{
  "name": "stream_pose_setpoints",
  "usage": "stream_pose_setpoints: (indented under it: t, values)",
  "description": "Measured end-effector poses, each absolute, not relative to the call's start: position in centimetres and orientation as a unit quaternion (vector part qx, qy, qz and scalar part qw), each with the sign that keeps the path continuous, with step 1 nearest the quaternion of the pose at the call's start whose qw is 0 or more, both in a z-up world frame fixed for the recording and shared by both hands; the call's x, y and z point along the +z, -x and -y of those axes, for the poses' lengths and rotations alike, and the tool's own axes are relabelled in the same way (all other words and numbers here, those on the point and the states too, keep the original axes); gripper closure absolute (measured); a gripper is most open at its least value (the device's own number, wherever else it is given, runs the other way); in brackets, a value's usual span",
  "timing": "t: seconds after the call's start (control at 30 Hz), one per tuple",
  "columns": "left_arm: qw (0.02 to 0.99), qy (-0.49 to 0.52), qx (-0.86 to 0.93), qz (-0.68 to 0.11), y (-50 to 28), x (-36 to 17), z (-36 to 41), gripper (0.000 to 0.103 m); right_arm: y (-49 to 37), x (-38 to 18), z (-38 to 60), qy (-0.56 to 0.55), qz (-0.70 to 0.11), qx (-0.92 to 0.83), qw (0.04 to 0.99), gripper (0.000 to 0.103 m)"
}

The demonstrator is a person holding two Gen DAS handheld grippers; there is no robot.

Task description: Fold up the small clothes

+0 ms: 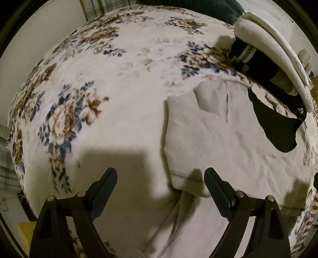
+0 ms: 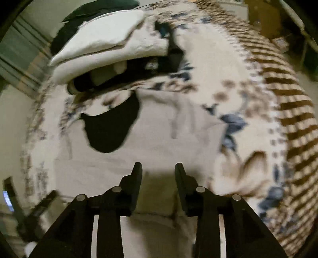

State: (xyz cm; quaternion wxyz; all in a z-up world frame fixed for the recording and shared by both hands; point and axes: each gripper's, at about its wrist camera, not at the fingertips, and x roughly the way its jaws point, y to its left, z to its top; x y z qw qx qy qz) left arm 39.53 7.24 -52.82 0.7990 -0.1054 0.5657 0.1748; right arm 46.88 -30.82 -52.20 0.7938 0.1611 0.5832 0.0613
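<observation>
A cream garment point(image 1: 214, 139) lies spread on a floral blanket point(image 1: 99, 79); its near part hangs toward me over the bed's front. A black piece of cloth point(image 1: 274, 127) lies on its far right part. My left gripper point(image 1: 161, 174) is open and empty, hovering over the garment's left hem corner. In the right wrist view the same cream garment point(image 2: 169, 139) lies under my right gripper point(image 2: 158, 168), which is open and empty just above it. The black cloth point(image 2: 111, 129) lies to the upper left there.
A stack of folded clothes, cream point(image 1: 268, 45) on top and dark ones point(image 1: 258, 59) below, lies at the blanket's far right; it also shows in the right wrist view point(image 2: 111, 43). A dark green cushion point(image 1: 208, 10) lies behind. The blanket's striped border point(image 2: 294, 119) runs along the right.
</observation>
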Motion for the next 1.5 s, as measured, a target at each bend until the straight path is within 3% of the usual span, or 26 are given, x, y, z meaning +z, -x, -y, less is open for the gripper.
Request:
stream_pose_setpoints:
  t: [0.2,0.63,0.67,0.73,0.8,1.13,1.5]
  values:
    - [0.780,0.083,0.163,-0.598,-38.5,-55.4,-4.4,0.013,-47.7,-56.2,29.6,-0.134,-0.633,0.065,0.759,0.066]
    - [0.761,0.064,0.156,-0.627,-37.4,-58.7,-2.9,0.013,-46.9,-57.3,30.9,-0.128,-0.637,0.024,0.760,0.069]
    - [0.761,0.062,0.156,-0.627,-37.5,-58.7,-2.8,0.013,-46.8,-57.2,30.8,-0.123,-0.631,0.024,0.765,0.081]
    - [0.761,0.057,0.155,-0.627,-37.5,-58.7,-2.6,0.013,-46.4,-56.8,30.4,-0.096,-0.617,0.024,0.781,0.095]
    - [0.762,0.056,0.156,-0.627,-37.5,-58.7,-2.3,0.013,-46.1,-56.0,30.2,-0.078,-0.601,0.023,0.795,0.100]
    - [0.760,0.058,0.160,-0.628,-38.0,-58.8,-1.5,0.013,-45.4,-52.3,32.8,-0.069,-0.545,-0.015,0.835,0.101]
    - [0.763,0.072,0.152,-0.625,-38.2,-57.2,-3.1,0.013,-47.1,-56.5,35.9,-0.146,-0.624,0.006,0.768,0.098]
